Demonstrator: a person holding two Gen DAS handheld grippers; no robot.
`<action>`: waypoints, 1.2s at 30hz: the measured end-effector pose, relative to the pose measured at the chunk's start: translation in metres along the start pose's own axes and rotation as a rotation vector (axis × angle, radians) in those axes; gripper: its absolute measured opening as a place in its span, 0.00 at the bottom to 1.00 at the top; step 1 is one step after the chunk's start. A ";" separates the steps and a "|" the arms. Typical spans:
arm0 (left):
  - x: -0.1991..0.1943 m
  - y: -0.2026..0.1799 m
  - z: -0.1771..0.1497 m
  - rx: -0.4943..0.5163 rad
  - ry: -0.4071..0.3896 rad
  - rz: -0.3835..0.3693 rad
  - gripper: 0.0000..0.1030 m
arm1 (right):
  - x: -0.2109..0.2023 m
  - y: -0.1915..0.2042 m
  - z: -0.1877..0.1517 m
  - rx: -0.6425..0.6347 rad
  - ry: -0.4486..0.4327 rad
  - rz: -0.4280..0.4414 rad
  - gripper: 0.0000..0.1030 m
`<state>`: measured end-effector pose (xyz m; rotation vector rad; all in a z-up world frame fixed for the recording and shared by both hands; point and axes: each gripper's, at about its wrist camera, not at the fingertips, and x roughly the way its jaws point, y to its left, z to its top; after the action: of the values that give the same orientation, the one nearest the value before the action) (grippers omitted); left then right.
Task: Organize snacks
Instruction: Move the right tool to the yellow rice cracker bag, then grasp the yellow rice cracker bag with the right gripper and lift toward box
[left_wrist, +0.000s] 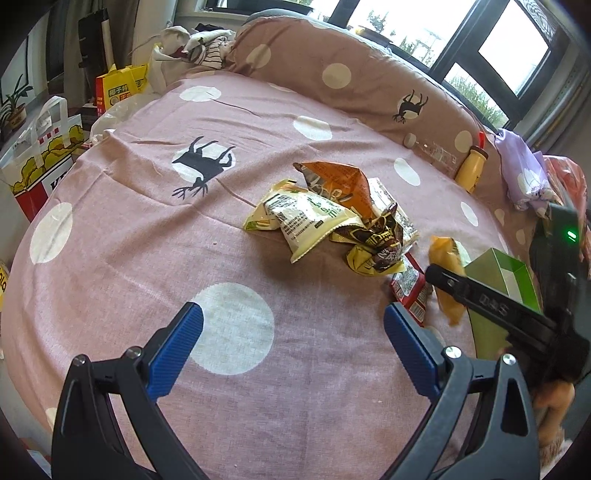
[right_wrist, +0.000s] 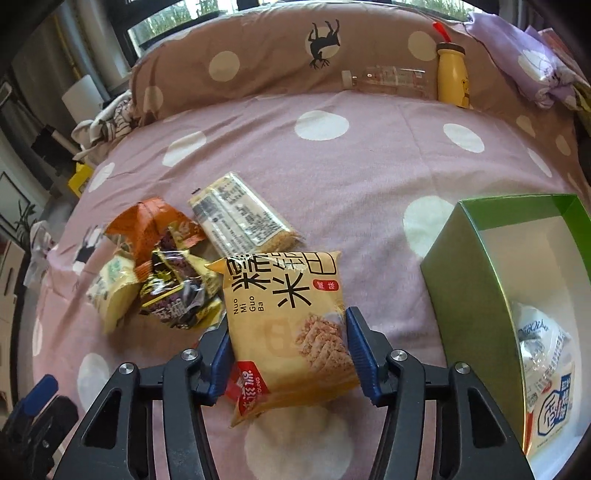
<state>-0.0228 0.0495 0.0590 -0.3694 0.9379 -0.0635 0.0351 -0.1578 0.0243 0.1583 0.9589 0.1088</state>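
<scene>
My right gripper (right_wrist: 288, 350) is shut on a yellow rice-cracker packet (right_wrist: 288, 325) and holds it above the pink spotted bed; the packet also shows in the left wrist view (left_wrist: 448, 280). A green box (right_wrist: 476, 280) with a white inside stands open at the right and holds a white and blue packet (right_wrist: 546, 373). A pile of snack packets (right_wrist: 166, 269) lies on the bed to the left, also seen in the left wrist view (left_wrist: 332, 218). A red packet (left_wrist: 408, 286) lies near the box (left_wrist: 506, 280). My left gripper (left_wrist: 293, 328) is open and empty over the bed.
A yellow bottle (right_wrist: 452, 75) and a clear bottle (right_wrist: 388, 79) lie against the brown pillow (right_wrist: 258, 55) at the back. Shopping bags (left_wrist: 44, 155) stand off the bed's left side. Purple cloth (right_wrist: 543, 66) is bunched at the back right.
</scene>
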 end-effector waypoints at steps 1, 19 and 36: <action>-0.001 0.003 0.001 -0.008 -0.003 0.003 0.96 | -0.007 0.005 -0.003 -0.006 -0.011 0.018 0.56; -0.003 0.016 0.004 -0.077 0.037 -0.061 0.88 | -0.020 0.029 -0.039 0.060 0.111 0.181 0.78; 0.045 -0.034 -0.027 0.046 0.272 -0.226 0.42 | 0.024 0.012 -0.040 0.222 0.257 0.391 0.61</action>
<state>-0.0144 0.0001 0.0213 -0.4304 1.1581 -0.3485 0.0156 -0.1385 -0.0157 0.5474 1.1868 0.3901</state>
